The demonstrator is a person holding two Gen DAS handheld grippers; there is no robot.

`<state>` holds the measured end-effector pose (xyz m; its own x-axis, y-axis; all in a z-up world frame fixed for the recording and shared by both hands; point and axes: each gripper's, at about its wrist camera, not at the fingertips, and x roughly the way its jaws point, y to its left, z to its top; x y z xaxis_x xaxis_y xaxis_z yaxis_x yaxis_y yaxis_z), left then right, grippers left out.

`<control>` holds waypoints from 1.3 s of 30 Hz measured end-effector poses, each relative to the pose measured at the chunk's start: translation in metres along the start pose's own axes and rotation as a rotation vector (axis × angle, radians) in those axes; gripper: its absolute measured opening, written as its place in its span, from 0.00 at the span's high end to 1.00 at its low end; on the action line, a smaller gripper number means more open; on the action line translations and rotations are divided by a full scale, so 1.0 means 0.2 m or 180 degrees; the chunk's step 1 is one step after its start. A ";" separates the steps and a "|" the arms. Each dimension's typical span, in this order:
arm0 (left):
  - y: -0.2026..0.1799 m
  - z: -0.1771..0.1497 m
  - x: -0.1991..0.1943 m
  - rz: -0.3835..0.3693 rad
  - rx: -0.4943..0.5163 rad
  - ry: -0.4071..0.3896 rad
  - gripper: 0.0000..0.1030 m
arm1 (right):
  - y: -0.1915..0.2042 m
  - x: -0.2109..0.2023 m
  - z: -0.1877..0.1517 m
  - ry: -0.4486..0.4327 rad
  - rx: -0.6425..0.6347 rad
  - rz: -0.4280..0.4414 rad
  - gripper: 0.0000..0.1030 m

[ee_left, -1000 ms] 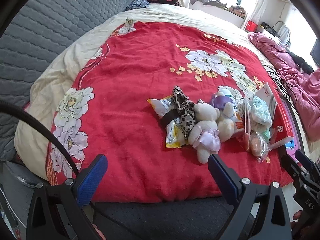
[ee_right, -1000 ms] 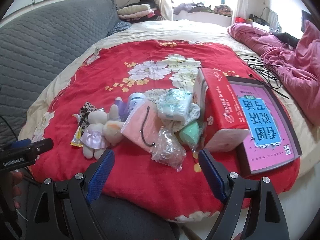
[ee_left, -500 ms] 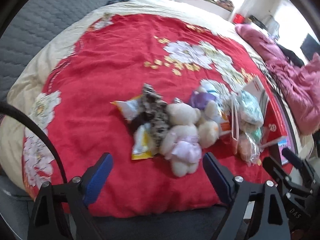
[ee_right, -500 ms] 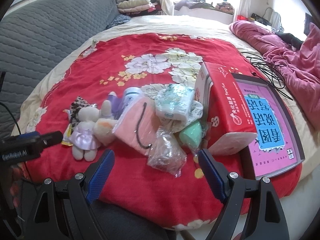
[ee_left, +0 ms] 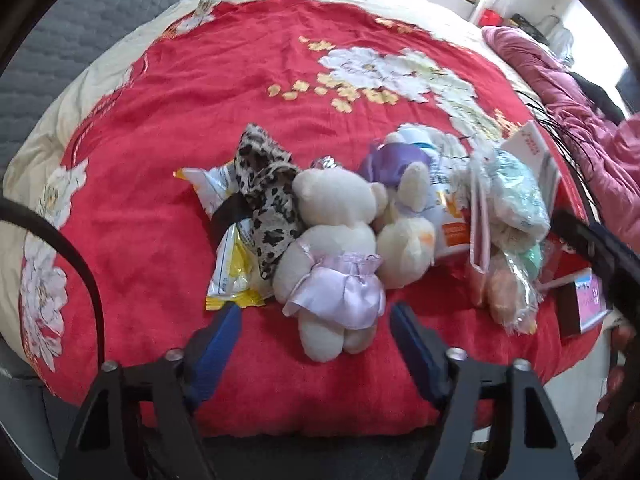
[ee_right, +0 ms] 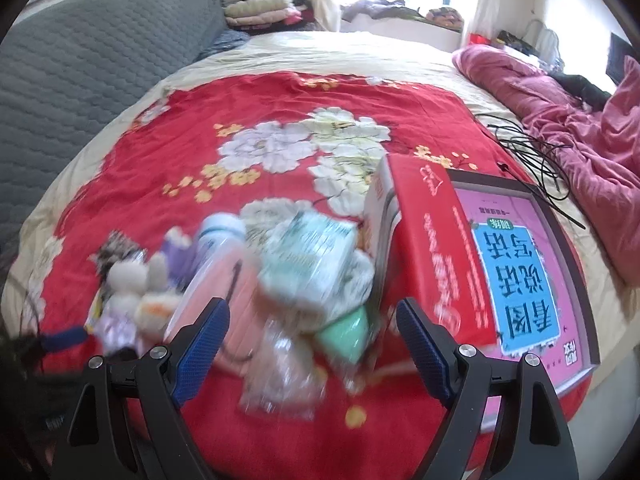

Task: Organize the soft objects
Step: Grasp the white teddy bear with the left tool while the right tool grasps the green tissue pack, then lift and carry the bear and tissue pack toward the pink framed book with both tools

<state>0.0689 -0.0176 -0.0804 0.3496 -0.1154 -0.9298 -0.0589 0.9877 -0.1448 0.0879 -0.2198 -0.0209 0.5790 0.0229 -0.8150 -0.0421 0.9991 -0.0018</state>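
A cream teddy bear in a lilac dress [ee_left: 332,256] lies on the red flowered bedspread [ee_left: 200,92], its legs between the tips of my open left gripper [ee_left: 316,320]. A second cream plush with a purple hat [ee_left: 404,216] and a leopard-print cloth [ee_left: 268,188] lie against it. In the right wrist view the bears [ee_right: 128,292] show blurred at the left, and my open right gripper [ee_right: 312,316] hovers over a pink pouch [ee_right: 224,300], a tissue pack [ee_right: 308,260] and a clear bag [ee_right: 284,364].
A yellow snack packet [ee_left: 232,264] lies under the leopard cloth. A white bottle [ee_right: 222,236], a green sponge [ee_right: 348,332], a red box [ee_right: 432,240] and a pink-covered book [ee_right: 520,264] sit to the right. Black cables [ee_right: 532,152] and a pink quilt [ee_right: 592,128] lie beyond.
My left gripper has moved forward and down to the dressed bear, which now fills its view. My right gripper has moved closer over the pile of packets.
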 end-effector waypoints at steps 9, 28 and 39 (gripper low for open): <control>0.00 0.00 0.06 0.0014 -0.0024 0.0059 0.35 | 0.06 0.25 0.13 0.0319 0.0013 -0.0263 0.17; 0.07 -0.01 0.00 -0.0650 -0.0158 0.0040 0.73 | -0.08 0.10 -0.01 0.0182 0.0257 0.0144 0.45; 0.01 -0.04 -0.13 -0.0644 -0.0045 -0.0133 0.83 | -0.14 -0.01 -0.06 0.0086 0.0318 0.0411 0.46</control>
<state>0.0528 -0.0125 -0.0590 0.3940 -0.3066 -0.8665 0.0034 0.9432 -0.3322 0.0786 -0.2481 -0.0258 0.5518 0.1519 -0.8200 -0.0329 0.9865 0.1605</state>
